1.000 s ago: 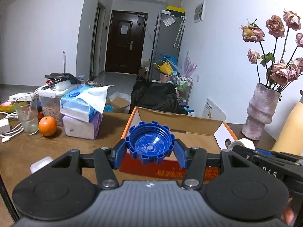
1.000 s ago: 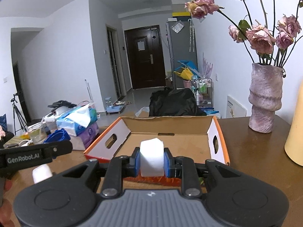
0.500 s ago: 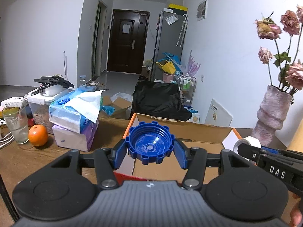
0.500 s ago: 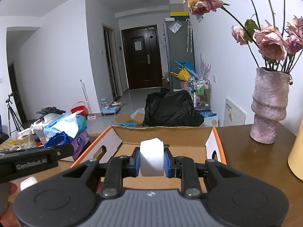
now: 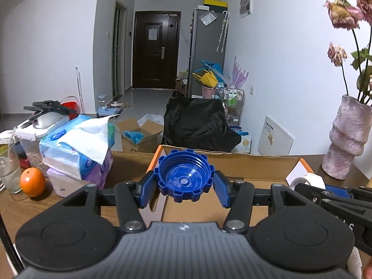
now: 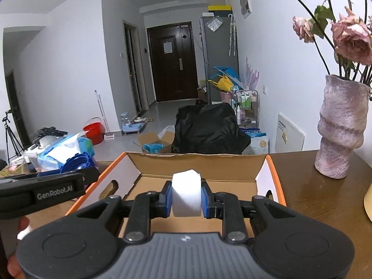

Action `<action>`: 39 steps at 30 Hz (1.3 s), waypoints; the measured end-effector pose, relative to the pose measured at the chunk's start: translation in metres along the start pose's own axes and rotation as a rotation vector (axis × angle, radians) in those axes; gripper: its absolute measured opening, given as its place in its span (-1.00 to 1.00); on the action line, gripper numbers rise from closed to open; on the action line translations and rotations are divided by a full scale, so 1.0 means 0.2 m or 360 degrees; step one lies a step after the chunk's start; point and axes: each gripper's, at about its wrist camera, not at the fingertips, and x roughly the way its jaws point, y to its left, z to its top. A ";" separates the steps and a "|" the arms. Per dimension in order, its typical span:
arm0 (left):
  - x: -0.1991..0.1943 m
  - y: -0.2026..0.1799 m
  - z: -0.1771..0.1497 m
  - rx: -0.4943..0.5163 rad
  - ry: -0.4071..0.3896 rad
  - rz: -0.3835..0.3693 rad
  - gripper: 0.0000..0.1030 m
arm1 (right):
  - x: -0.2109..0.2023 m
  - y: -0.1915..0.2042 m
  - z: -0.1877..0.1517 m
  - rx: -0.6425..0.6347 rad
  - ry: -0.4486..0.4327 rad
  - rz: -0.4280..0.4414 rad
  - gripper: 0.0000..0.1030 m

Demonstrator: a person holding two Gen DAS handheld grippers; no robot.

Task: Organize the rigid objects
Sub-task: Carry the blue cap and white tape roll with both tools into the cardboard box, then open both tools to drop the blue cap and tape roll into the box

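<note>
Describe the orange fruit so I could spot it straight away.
Look along the brown table to its cluttered left end. The orange sits between a drinking glass and stacked tissue packs; it is the only round, bright orange thing there.

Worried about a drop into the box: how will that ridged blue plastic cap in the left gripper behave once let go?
The ridged blue plastic cap looks stiff and light. Its notched rim probably resists slipping. Landing on edge in the cardboard box, it might roll briefly.
</note>
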 end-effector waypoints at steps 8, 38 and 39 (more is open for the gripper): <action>0.14 -0.06 -0.01 0.0065 0.0056 0.0012 0.07 | 0.11 -0.03 -0.03 0.0000 0.0024 -0.0026 -0.54; 0.29 -0.08 -0.09 0.0124 0.0209 0.0118 0.70 | 0.24 -0.05 -0.09 0.0013 0.0130 -0.0289 0.63; 0.29 -0.08 -0.09 0.0118 0.0209 0.0136 0.82 | 0.23 -0.06 -0.09 0.0023 0.0118 -0.0318 0.80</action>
